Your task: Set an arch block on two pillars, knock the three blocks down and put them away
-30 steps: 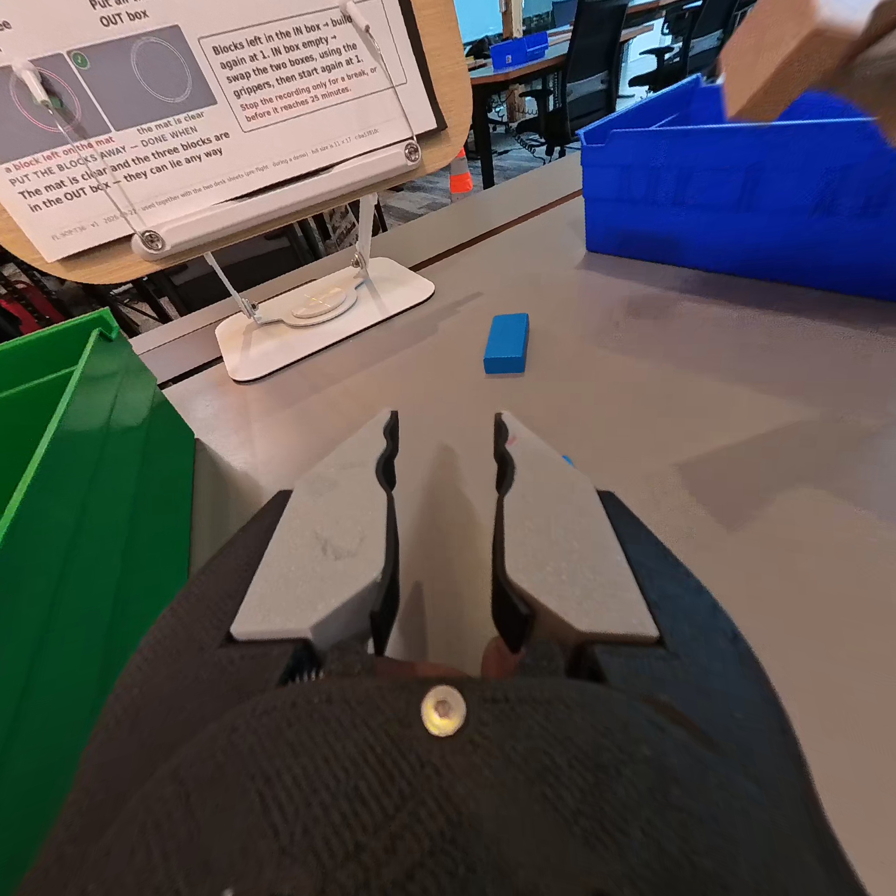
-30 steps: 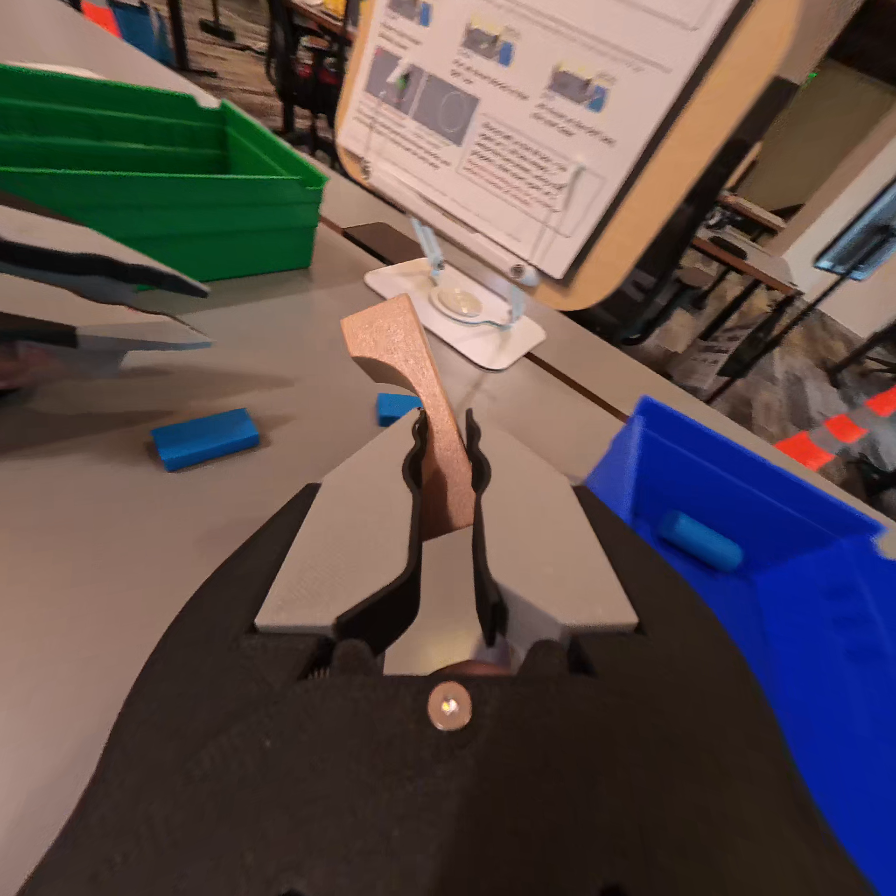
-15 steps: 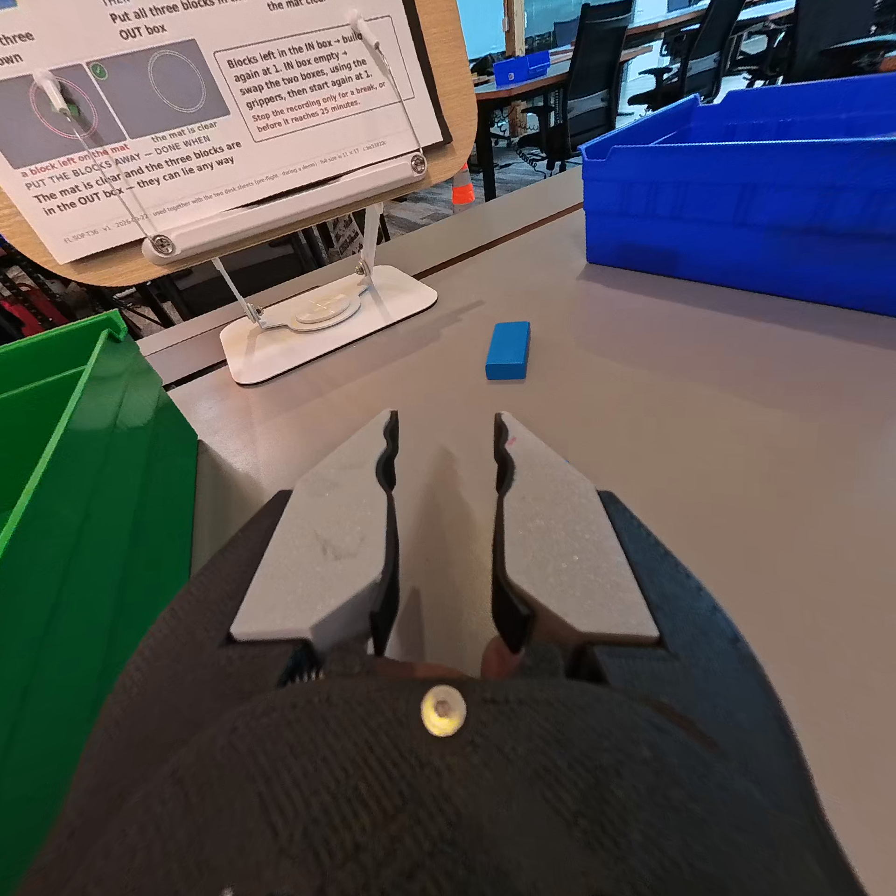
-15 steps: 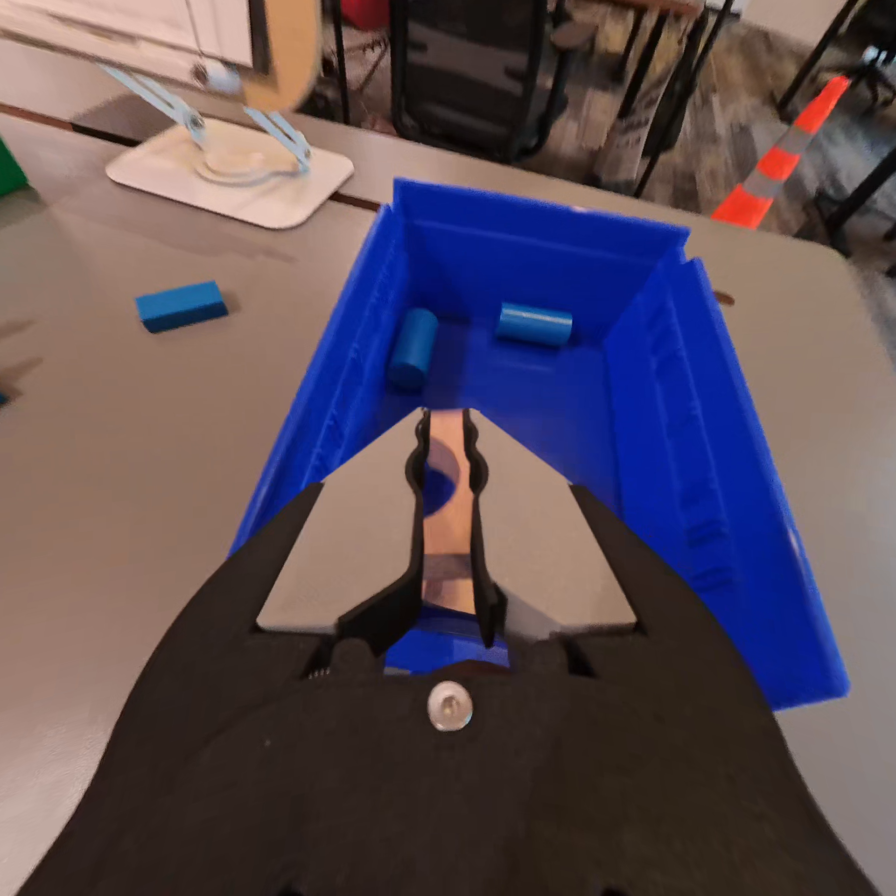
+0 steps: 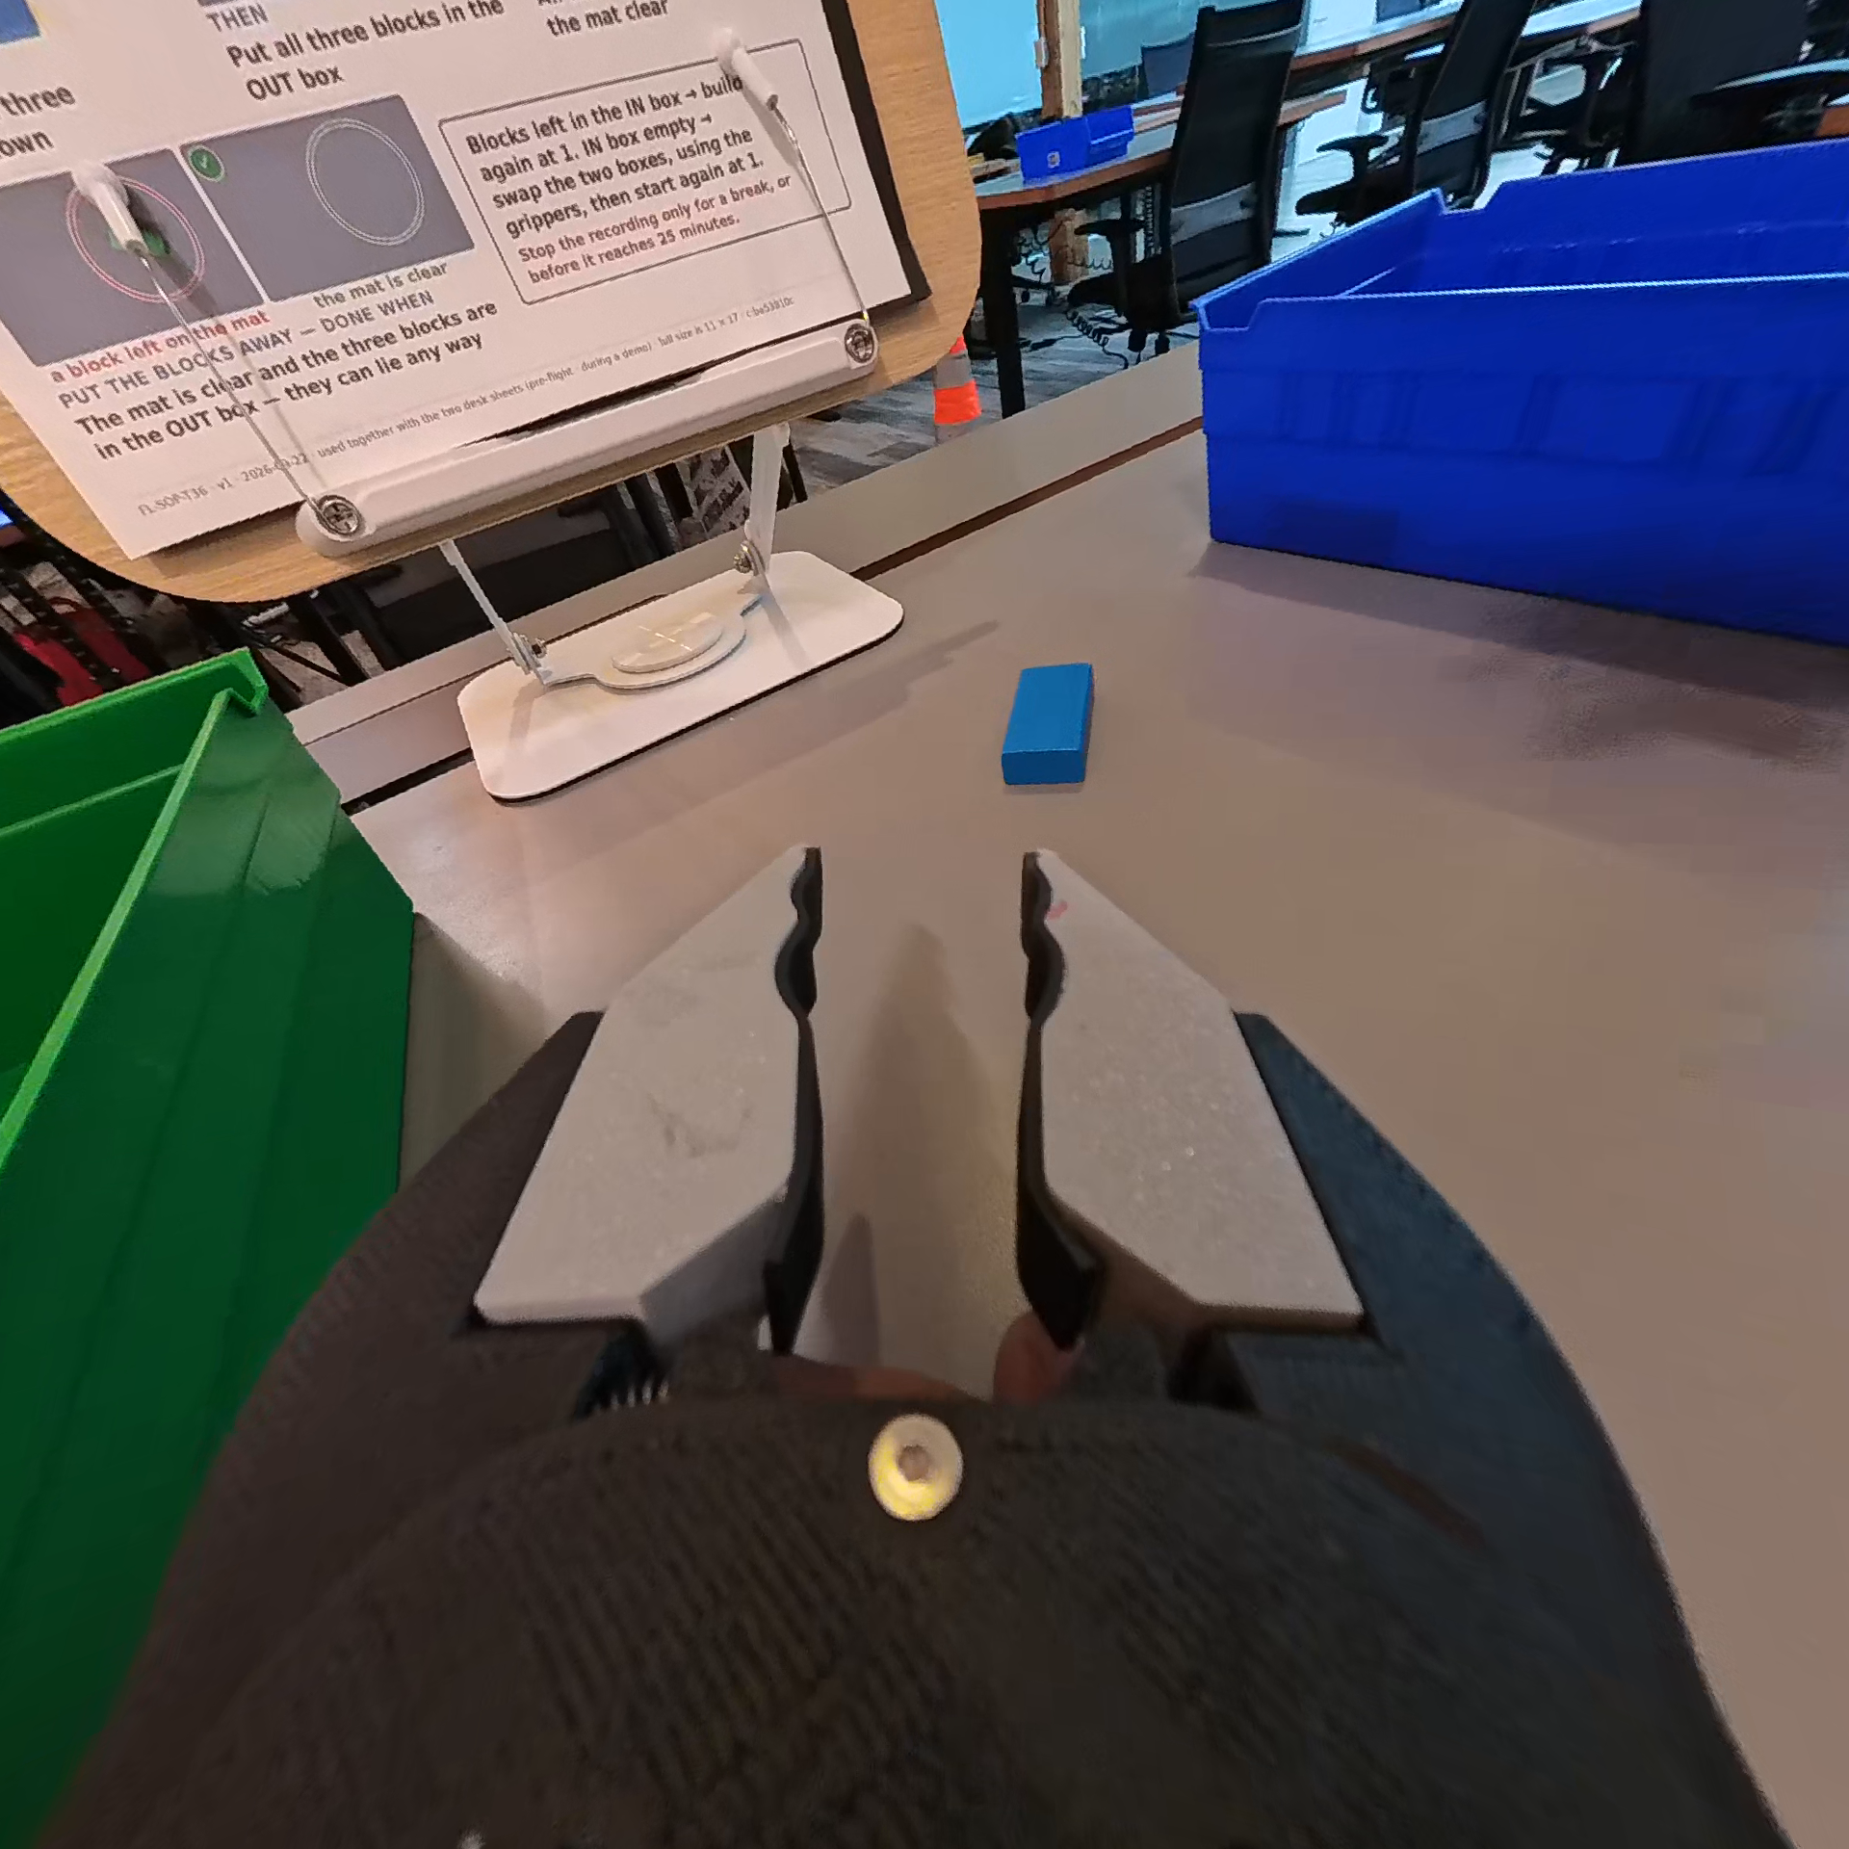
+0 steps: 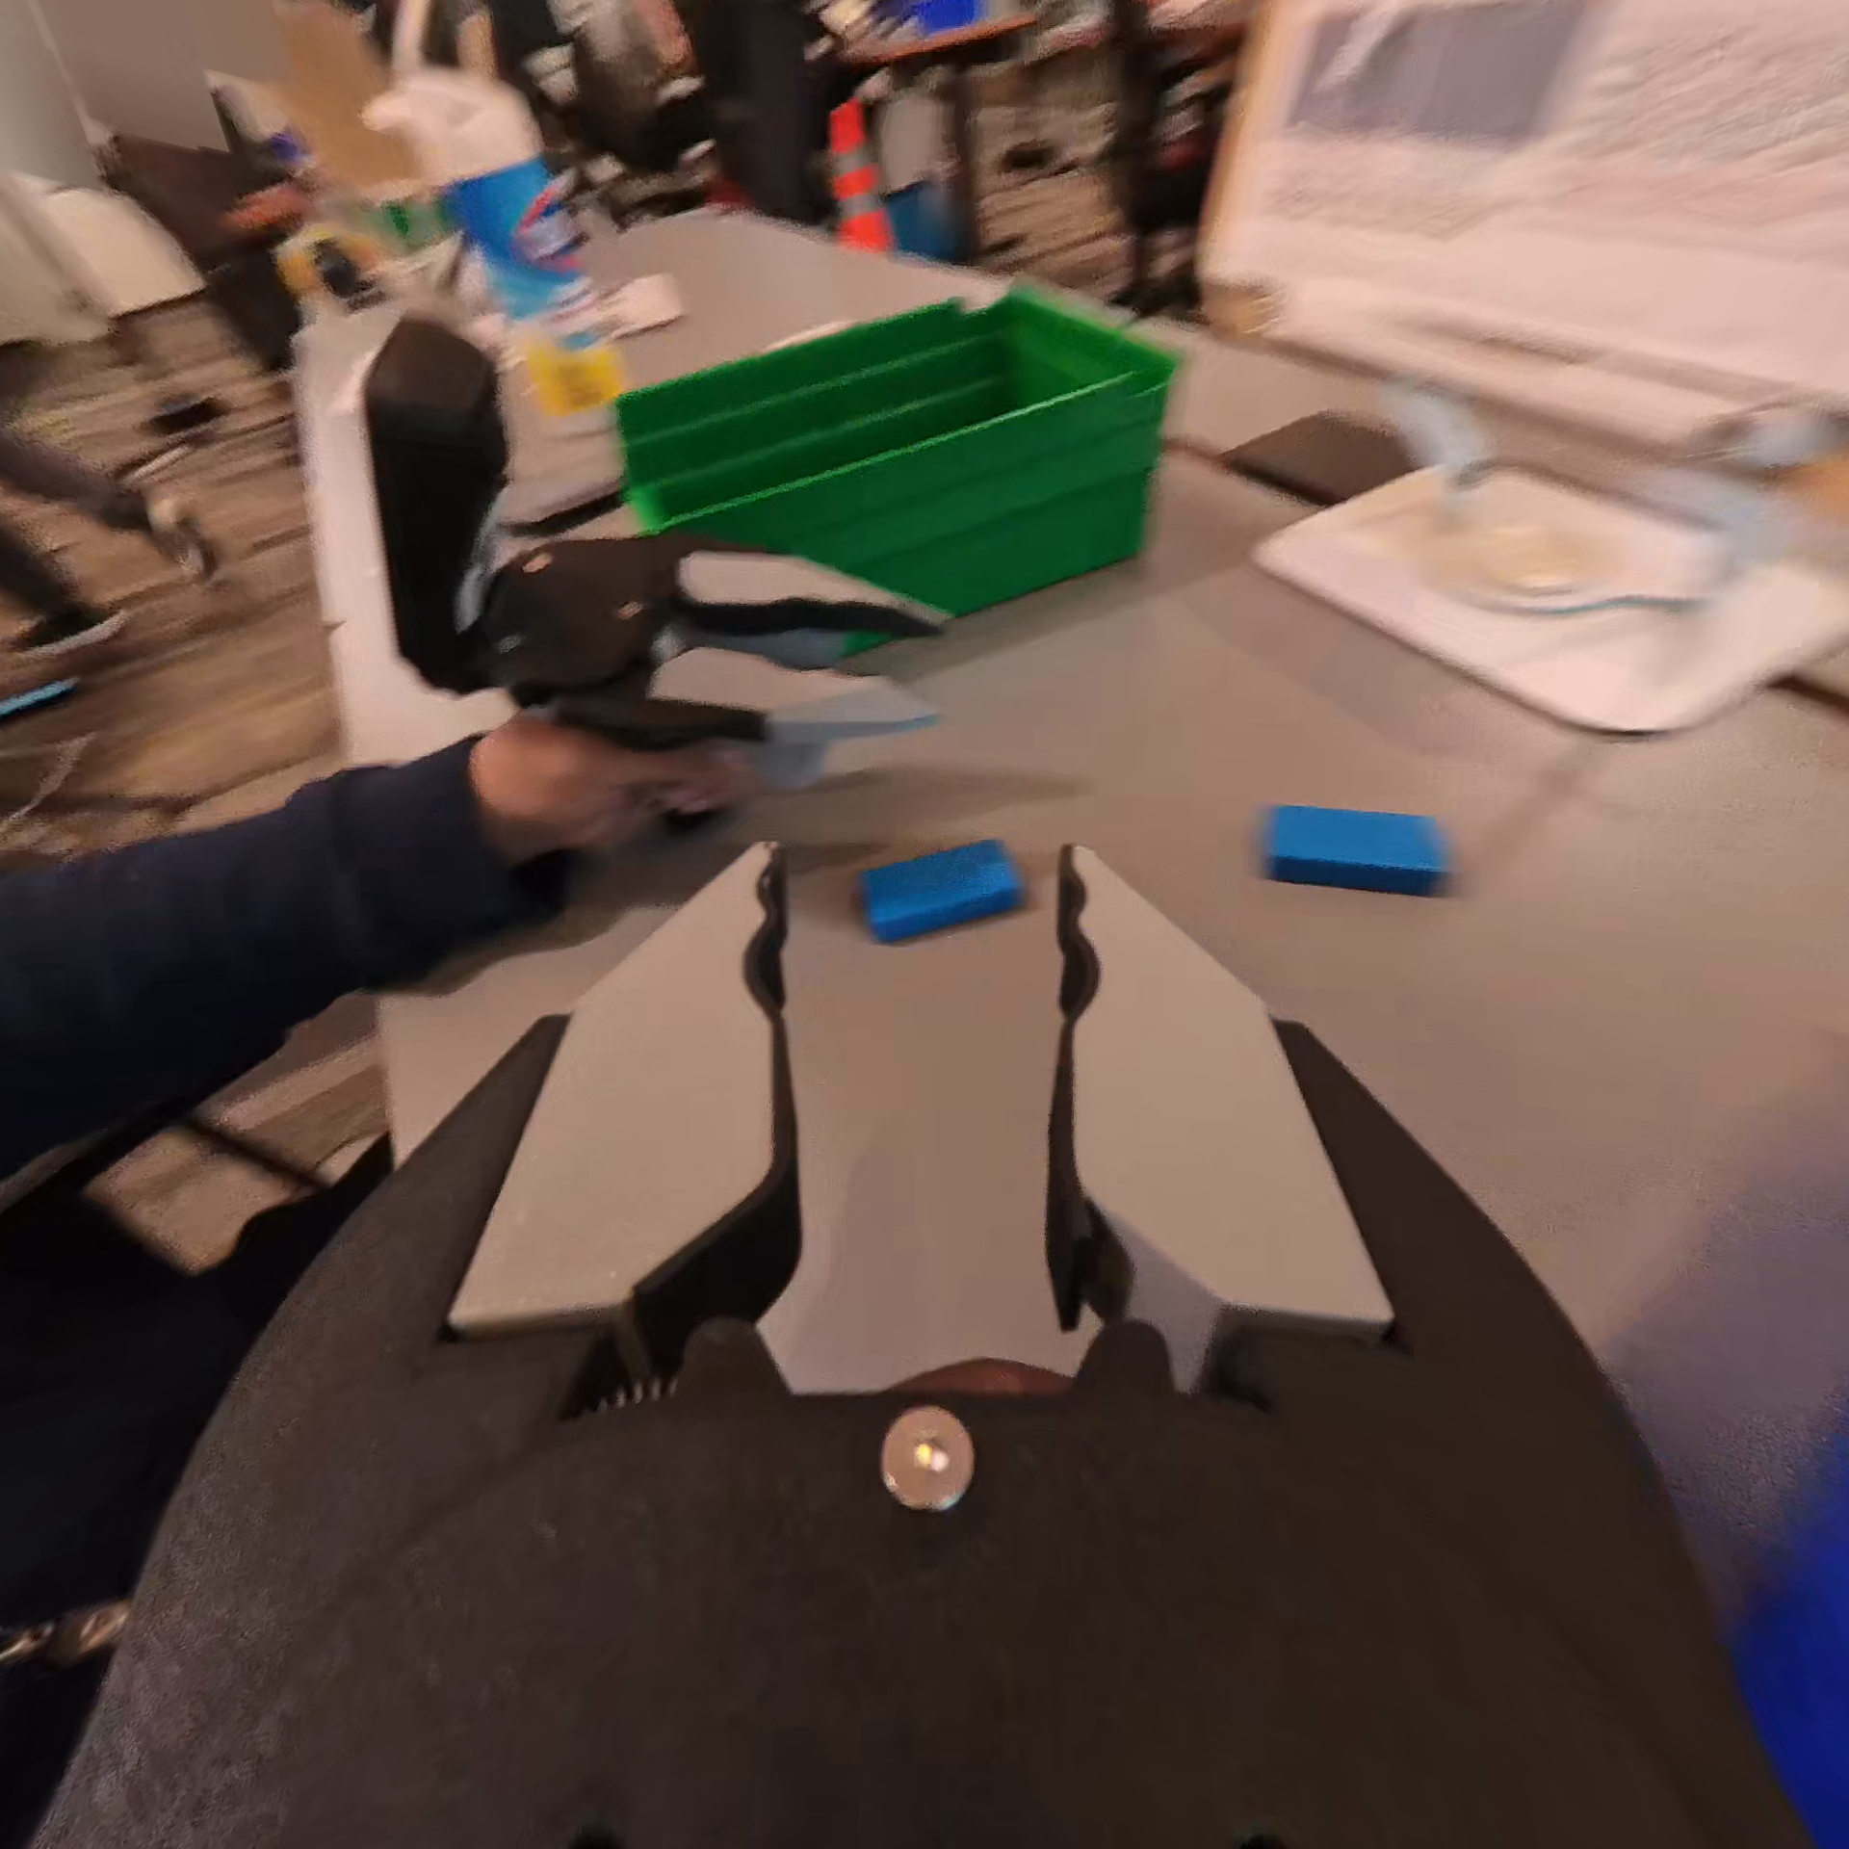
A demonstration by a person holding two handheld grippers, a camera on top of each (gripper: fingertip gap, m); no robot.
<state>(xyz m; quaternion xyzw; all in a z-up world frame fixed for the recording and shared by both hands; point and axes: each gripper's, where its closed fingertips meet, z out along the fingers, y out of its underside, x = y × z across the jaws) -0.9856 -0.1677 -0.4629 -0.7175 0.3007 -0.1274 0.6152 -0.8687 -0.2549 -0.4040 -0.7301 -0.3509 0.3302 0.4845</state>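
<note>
My left gripper [image 5: 920, 870] is open and empty, low over the grey table [image 5: 1401, 1001]. A blue flat block [image 5: 1048, 722] lies on the table ahead of it. My right gripper [image 6: 920, 870] is open and empty. In the blurred right wrist view one blue block [image 6: 941, 888] lies on the table just beyond its fingertips, not touched. A second blue block [image 6: 1356, 848] lies farther right. The left gripper [image 6: 936, 672] also shows there, held by a hand, near the green bin [image 6: 900, 470]. The arch block is not in view.
A blue bin [image 5: 1521, 400] stands at the right of the table and a green bin [image 5: 150, 1001] at the left. A document stand with a white base [image 5: 690, 670] stands at the back. A sleeved arm [image 6: 200, 961] reaches in from the left. The tips of one gripper are about 15 cm away from the tips of the other.
My right gripper carried the wooden arch block over the blue bin, opened and let it go, then swung left to face the blue blocks. My left gripper has barely moved.
</note>
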